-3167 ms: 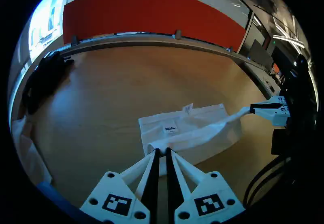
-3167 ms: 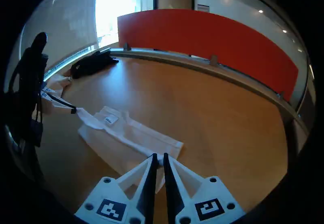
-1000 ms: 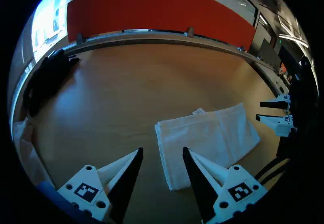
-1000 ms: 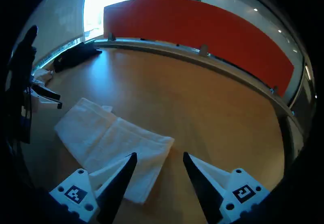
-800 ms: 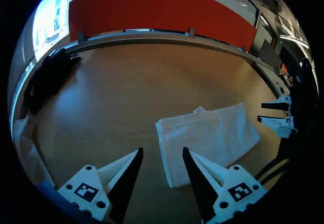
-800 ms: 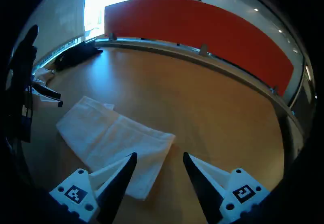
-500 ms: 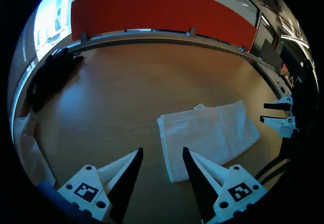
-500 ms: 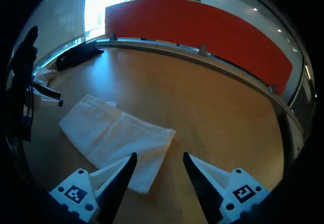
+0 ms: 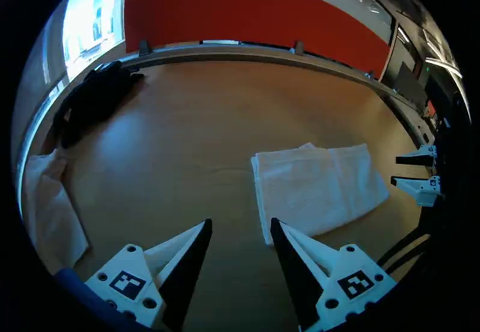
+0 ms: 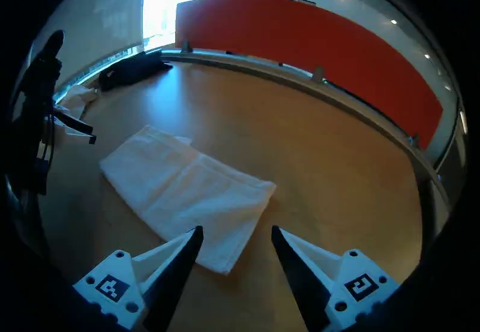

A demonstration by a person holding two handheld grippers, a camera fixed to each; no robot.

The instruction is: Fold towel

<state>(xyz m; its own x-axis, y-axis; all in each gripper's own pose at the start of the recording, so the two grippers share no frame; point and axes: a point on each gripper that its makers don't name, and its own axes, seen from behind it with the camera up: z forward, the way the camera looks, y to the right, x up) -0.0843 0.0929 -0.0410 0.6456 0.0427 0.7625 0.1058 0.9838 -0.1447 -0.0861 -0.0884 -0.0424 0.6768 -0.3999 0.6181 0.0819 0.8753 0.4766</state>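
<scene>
Towel [image 9: 318,188] farther from wide-open, empty tongs [image 9: 240,221] [image 10: 236,229]

Plenty of open bench [image 9: 180,122] all round the folded towel [image 9: 318,182]. Obstacles: black bundle [image 9: 93,98] far-left corner, white cloth [image 9: 48,212] at left edge, red panel [image 9: 252,14] walling the back.

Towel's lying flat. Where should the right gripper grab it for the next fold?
Likely pinch the towel at its short end's corner, just ahead of the open right gripper, sliding in low from that side; it lies flat, so only an edge gives a bite.
</scene>
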